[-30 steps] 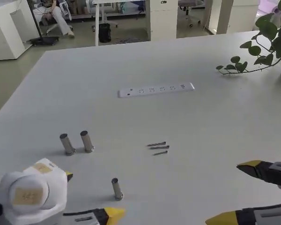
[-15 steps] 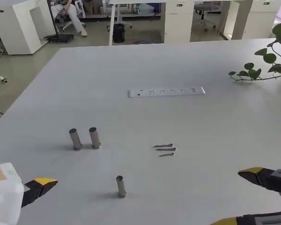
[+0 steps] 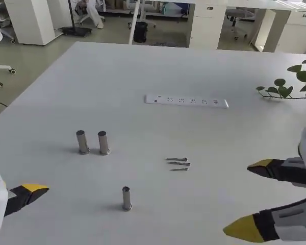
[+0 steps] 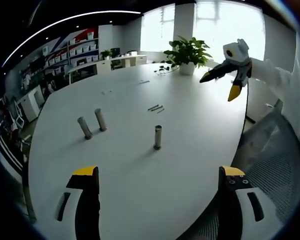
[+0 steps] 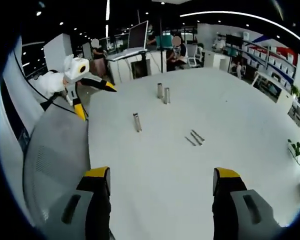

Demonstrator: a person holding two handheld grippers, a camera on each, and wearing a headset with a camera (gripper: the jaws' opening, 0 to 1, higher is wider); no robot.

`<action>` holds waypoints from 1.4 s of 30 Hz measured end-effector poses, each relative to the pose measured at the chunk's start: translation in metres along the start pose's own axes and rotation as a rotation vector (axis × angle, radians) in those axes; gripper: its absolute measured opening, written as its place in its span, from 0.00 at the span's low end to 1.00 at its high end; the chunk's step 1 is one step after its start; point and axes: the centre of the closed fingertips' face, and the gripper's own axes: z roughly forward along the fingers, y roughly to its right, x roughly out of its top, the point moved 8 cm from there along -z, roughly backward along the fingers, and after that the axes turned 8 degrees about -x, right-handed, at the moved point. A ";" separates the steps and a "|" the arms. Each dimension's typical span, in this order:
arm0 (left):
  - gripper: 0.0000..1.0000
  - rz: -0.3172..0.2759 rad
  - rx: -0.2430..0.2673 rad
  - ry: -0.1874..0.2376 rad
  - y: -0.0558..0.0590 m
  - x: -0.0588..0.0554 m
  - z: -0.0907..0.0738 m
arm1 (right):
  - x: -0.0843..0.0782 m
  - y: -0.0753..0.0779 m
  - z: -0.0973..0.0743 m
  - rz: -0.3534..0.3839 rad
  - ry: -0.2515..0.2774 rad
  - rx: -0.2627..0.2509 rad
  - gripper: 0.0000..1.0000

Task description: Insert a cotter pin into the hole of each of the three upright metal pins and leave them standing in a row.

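**A:** What stands at the far left?

**B:** The left gripper [image 4: 158, 172]. Its jaws are spread wide and there is nothing between them. Next come the first metal pin [image 3: 82, 142] and the second metal pin [image 3: 103, 143], just beside each other on the white table [image 3: 219, 61], with their long axes vertical. The third metal pin [image 3: 126, 198] stands alone, nearer the person, and is also upright.

**A:** And the cotter pins?

**B:** Three cotter pins [image 3: 177, 164] lie flat mid-table. They are parallel and close together, with long axes running left to right in the head view, and they are well apart from every metal pin. To their right is the right gripper [image 3: 247, 198], its jaws likewise wide and holding nothing.

**A:** What do the gripper views add?

**B:** The left gripper view takes in the whole potted plant [image 4: 187, 50]. The head view catches its leaves at the right edge, beyond the power strip [image 3: 186, 100].
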 end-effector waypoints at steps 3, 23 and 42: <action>0.99 -0.022 0.016 0.031 0.001 0.002 -0.003 | 0.016 0.010 0.006 -0.032 0.017 0.058 0.76; 0.99 -0.060 -0.006 0.085 0.013 0.014 -0.002 | 0.041 0.052 0.104 -0.336 -0.228 0.264 0.34; 0.95 -0.111 0.005 0.089 0.012 0.014 0.006 | 0.033 0.073 0.152 -0.376 -0.254 0.263 0.01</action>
